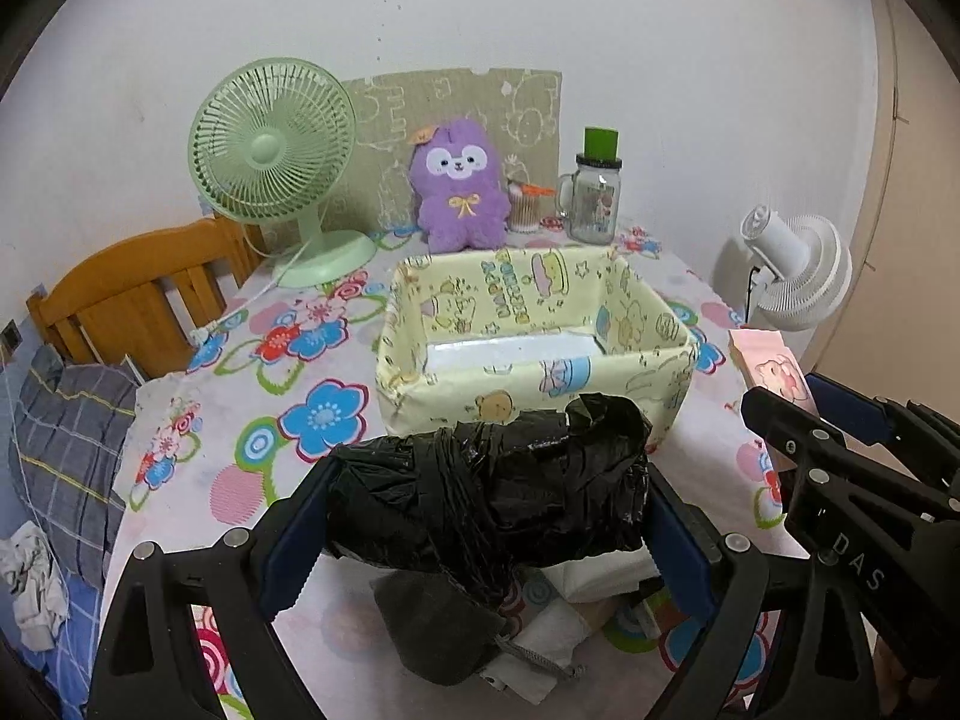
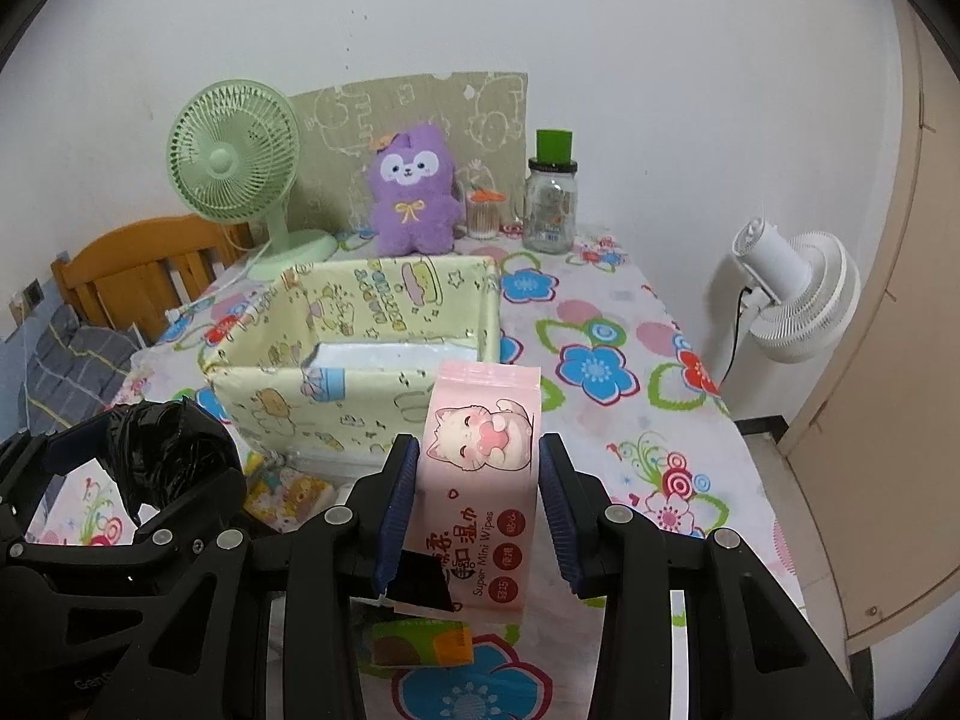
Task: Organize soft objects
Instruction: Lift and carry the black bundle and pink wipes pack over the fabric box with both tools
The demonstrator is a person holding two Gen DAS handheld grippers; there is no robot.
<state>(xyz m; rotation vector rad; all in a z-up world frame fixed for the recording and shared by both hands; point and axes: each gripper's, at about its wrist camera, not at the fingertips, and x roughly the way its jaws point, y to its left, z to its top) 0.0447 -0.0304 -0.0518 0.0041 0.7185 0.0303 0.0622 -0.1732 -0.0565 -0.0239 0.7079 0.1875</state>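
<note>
While its blue pads press both ends of a crumpled black plastic bag (image 1: pixel 489 492), the left gripper (image 1: pixel 486 531) holds that bundle above the near edge of the floral tablecloth (image 1: pixel 240 420). To its right, the right gripper (image 2: pixel 477 510) is clamped on a pink pack of wet wipes (image 2: pixel 480 462), upright between the pads. Just beyond both sits the open yellow cartoon-print box (image 1: pixel 528 384), its white floor bare. Small packets (image 2: pixel 288 492) lie below the tools. Far back stand a green fan (image 1: pixel 273 150), a purple plush toy (image 1: pixel 459 186) and a glass jar (image 1: pixel 594 204).
</note>
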